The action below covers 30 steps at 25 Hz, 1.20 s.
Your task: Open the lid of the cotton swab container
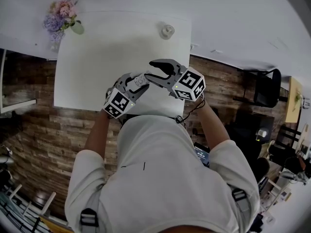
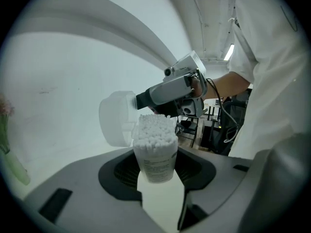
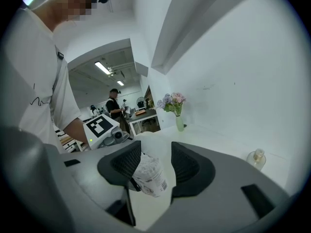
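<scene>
The cotton swab container (image 2: pixel 154 157), a small labelled tub packed with white swabs, stands uncovered between the jaws of my left gripper (image 2: pixel 155 165), which is shut on it. Its translucent round lid (image 2: pixel 116 118) hangs off to the container's left, at the jaw tips of the right gripper (image 2: pixel 146 99). In the right gripper view the container (image 3: pixel 150 176) lies tilted below the right gripper (image 3: pixel 155 148), whose jaws stand wide around the hazy lid. From the head view, left gripper (image 1: pixel 136 84) and right gripper (image 1: pixel 149 70) meet over the white table's (image 1: pixel 107 47) near edge, the container (image 1: pixel 141 79) between them.
A vase of flowers (image 1: pixel 60 21) stands at the table's far left corner and a small glass bottle (image 1: pixel 167 31) near its far right. A black chair (image 1: pixel 267 86) is off to the right. Another person (image 3: pixel 114 106) stands at a bench in the background.
</scene>
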Tool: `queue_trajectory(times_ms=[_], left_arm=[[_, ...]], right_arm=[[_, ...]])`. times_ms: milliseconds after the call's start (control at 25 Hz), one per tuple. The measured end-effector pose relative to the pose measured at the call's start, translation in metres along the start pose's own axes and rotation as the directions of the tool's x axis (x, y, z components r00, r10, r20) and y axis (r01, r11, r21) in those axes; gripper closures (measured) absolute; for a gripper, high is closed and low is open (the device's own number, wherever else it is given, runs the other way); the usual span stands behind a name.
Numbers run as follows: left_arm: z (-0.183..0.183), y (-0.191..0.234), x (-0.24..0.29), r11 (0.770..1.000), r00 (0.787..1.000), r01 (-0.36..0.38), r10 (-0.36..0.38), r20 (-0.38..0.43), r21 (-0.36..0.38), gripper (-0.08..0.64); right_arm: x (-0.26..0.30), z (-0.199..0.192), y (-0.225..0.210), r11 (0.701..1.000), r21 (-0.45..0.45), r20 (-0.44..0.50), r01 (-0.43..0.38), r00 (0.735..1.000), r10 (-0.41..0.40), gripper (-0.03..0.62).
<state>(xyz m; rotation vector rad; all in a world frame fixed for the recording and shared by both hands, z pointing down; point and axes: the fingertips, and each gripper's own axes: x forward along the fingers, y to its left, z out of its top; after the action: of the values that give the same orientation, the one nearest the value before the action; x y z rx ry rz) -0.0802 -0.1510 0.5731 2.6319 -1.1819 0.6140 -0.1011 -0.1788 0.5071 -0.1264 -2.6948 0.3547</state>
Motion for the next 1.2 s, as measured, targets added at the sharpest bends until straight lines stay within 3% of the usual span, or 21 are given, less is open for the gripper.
queue_trajectory(times_ms=[120,200,240,320,360,600,840,1200], left_arm=[[-0.002,0.011,-0.003,0.997,0.998,-0.065,0.066,0.007,-0.047,0.351],[-0.002,0.02,-0.006,0.989,0.993,-0.117,0.119,0.009,-0.085,0.351],[-0.002,0.025,-0.007,0.984,0.989,-0.144,0.146,0.007,-0.102,0.351],[-0.003,0.033,-0.01,0.971,0.98,-0.196,0.197,-0.001,-0.136,0.351],[-0.003,0.037,-0.011,0.964,0.975,-0.22,0.222,-0.004,-0.151,0.351],[0.0,0.053,-0.02,0.92,0.938,-0.345,0.347,-0.025,-0.186,0.351],[-0.007,0.068,-0.022,0.864,0.898,-0.436,0.437,-0.054,-0.252,0.351],[-0.03,0.084,0.021,0.892,0.923,-0.386,0.373,-0.099,-0.235,0.351]], right_arm=[[-0.004,0.002,-0.006,0.999,0.015,0.028,0.05,0.998,-0.051,0.405],[-0.008,0.002,-0.012,0.993,0.025,0.047,0.117,0.992,-0.118,0.443],[-0.01,0.0,-0.016,0.987,0.035,0.056,0.158,0.986,-0.159,0.467],[-0.013,-0.005,-0.023,0.969,0.056,0.07,0.242,0.967,-0.246,0.579],[-0.014,-0.008,-0.026,0.959,0.06,0.07,0.278,0.957,-0.282,0.597],[-0.018,-0.025,-0.032,0.909,0.034,0.051,0.416,0.908,-0.417,0.597],[-0.024,-0.042,-0.035,0.884,0.121,0.053,0.451,0.887,-0.459,0.597],[-0.039,-0.068,-0.038,0.833,0.193,0.012,0.519,0.847,-0.531,0.597]])
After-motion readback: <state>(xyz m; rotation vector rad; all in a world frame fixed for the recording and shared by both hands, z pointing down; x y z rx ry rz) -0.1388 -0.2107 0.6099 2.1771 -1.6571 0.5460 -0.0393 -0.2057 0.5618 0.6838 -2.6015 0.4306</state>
